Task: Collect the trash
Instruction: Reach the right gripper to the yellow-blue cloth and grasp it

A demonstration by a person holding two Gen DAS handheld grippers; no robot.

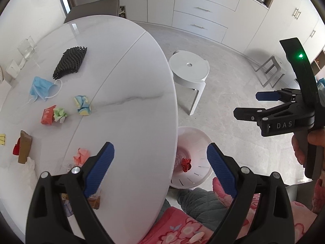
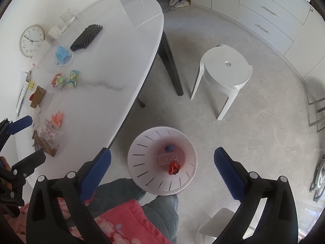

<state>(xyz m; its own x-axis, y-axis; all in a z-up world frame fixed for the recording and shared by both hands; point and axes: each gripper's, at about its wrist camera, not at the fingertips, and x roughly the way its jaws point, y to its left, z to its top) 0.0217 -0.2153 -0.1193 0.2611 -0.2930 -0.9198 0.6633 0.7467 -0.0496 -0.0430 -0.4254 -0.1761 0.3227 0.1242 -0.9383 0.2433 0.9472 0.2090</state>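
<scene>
A: The right gripper [image 2: 162,168] hangs above the white bin [image 2: 134,156] at lower centre of its view, jaws spread wide with nothing between them. Down in the bin lies a red crumpled scrap [image 2: 174,168], next to a blue scrap [image 2: 170,147] and what looks like a clear plastic tray, though the blur makes that a guess.

B: And the bin sits on the floor just beside the tabletop [image 1: 126,77] edge, probably so trash only needs a short carry over the rim.

A: The left gripper [image 1: 160,162] is spread too, empty, poised over the tabletop edge at the bottom of its frame. From that view, the right gripper sits at the right edge, a hand [image 1: 300,148] on its handle.

B: Plenty left to collect. A pink paper ball [image 1: 81,156] lies nearest its left finger; further up the left side sit a red wrapper [image 1: 47,116], a yellow-blue wad [image 1: 82,105], a blue face mask [image 1: 41,88] and a black foam net [image 1: 71,62].

A: So the pink ball seems the likely next pick for the left gripper, with its jaws already wide enough to straddle it.
</scene>
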